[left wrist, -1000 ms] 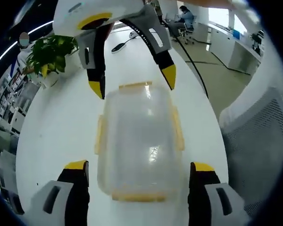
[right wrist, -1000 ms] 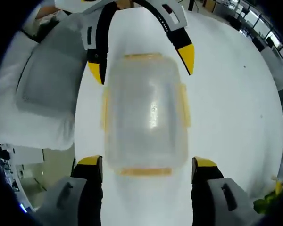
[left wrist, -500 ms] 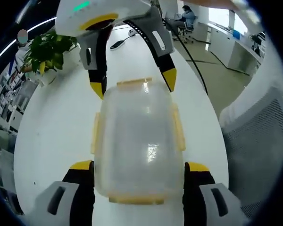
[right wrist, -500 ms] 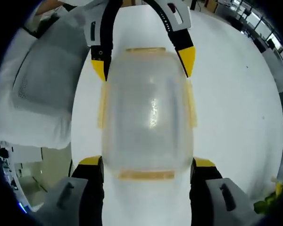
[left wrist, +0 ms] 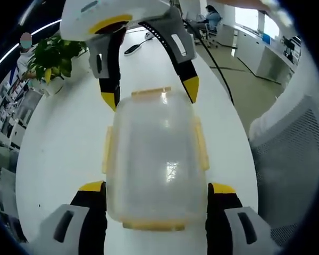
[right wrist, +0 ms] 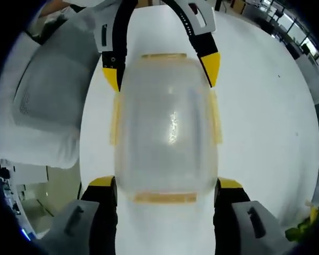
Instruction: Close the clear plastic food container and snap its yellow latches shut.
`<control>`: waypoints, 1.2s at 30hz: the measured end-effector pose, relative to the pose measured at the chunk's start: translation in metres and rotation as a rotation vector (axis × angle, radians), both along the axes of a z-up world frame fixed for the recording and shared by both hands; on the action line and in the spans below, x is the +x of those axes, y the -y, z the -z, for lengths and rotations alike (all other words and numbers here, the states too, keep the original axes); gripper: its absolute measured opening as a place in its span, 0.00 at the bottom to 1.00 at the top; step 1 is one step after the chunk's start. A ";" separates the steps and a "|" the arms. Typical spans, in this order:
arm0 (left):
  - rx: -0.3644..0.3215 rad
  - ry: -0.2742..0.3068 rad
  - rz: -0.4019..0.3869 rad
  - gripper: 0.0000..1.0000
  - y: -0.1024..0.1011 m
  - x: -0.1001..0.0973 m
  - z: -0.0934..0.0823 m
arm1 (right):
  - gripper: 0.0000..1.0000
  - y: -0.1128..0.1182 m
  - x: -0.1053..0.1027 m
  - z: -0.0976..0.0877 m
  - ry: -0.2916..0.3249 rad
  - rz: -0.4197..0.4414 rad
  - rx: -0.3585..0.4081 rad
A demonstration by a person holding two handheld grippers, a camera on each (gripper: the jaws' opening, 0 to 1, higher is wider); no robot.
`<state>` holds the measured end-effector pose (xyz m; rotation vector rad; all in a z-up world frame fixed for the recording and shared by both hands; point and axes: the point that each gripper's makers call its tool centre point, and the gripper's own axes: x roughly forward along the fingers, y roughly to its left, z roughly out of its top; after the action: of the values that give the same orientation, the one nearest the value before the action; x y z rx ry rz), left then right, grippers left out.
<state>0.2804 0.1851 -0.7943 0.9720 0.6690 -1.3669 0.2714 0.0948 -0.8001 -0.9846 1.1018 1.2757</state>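
Container (left wrist: 155, 164) now bracketed at both ends: left gripper (left wrist: 155, 192) and right gripper (right wrist: 165, 189) were advanced, jaws wide, nothing clamped (latches unsnapped).

Two hand-held grippers, same build. Left gripper (left wrist: 155, 187): black fingers (left wrist: 90, 204) with yellow tips, grey plastic shells lower down, each with a dark oval slot. Right gripper (right wrist: 162, 183): same black fingers (right wrist: 101, 199), yellow tips, grey slotted shells. Seen from the left gripper view, white rounded body on top of the right gripper, yellow curved band beneath, black arms with white slotted plates, tapering to pointed yellow tips.
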 end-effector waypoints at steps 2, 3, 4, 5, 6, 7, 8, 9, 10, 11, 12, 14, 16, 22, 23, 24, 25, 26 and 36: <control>0.001 -0.001 0.000 0.73 -0.002 0.002 0.000 | 0.71 -0.001 0.002 0.000 0.000 0.000 0.000; 0.002 -0.001 -0.001 0.73 -0.003 0.003 0.000 | 0.71 -0.002 0.002 0.000 0.001 0.000 0.000; 0.002 -0.001 -0.001 0.73 -0.003 0.003 0.000 | 0.71 -0.002 0.003 0.000 0.001 -0.001 0.000; 0.004 0.000 0.000 0.73 -0.004 0.004 0.000 | 0.71 -0.003 0.004 0.000 0.001 -0.001 -0.001; 0.004 0.000 0.001 0.73 -0.004 0.005 0.000 | 0.71 -0.004 0.004 0.000 0.001 0.000 -0.002; 0.005 0.000 0.003 0.73 -0.005 0.007 0.000 | 0.71 -0.004 0.005 0.000 0.001 0.001 -0.002; 0.005 0.000 0.006 0.73 -0.006 0.008 0.000 | 0.71 -0.005 0.006 -0.001 0.002 0.003 0.001; 0.004 -0.001 0.005 0.73 -0.007 0.010 0.000 | 0.71 -0.006 0.007 -0.001 0.002 0.004 0.005; 0.004 -0.001 0.006 0.73 -0.007 0.010 0.000 | 0.71 -0.006 0.008 -0.001 0.002 0.006 0.009; 0.004 -0.001 0.006 0.73 -0.007 0.011 0.000 | 0.71 -0.006 0.010 -0.001 0.003 0.006 0.011; 0.003 -0.001 0.006 0.73 -0.007 0.012 0.000 | 0.71 -0.007 0.011 -0.001 0.003 0.006 0.012; 0.002 -0.001 0.005 0.73 -0.008 0.015 0.000 | 0.71 -0.007 0.013 -0.001 0.004 0.004 0.013; -0.002 -0.004 0.002 0.73 -0.009 0.018 0.000 | 0.71 -0.008 0.016 -0.001 0.006 0.002 0.015; -0.010 -0.006 0.003 0.73 -0.011 0.029 -0.001 | 0.71 -0.010 0.028 -0.001 0.010 0.002 0.030; -0.010 -0.006 0.002 0.73 -0.011 0.031 -0.001 | 0.71 -0.011 0.030 -0.001 0.011 0.003 0.033; -0.009 -0.006 0.003 0.73 -0.012 0.034 -0.001 | 0.71 -0.012 0.032 -0.001 0.011 0.004 0.036; -0.008 -0.006 0.004 0.73 -0.012 0.036 -0.001 | 0.71 -0.012 0.034 -0.001 0.012 0.005 0.037; -0.005 -0.005 0.005 0.73 -0.013 0.038 0.000 | 0.71 -0.013 0.036 -0.001 0.013 0.005 0.039; 0.012 -0.002 0.009 0.73 -0.018 0.061 0.000 | 0.71 -0.018 0.059 -0.002 0.022 0.007 0.053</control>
<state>0.3416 0.2030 -0.7942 0.9843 0.6759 -1.3736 0.3304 0.1128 -0.7985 -0.9519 1.0483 1.2792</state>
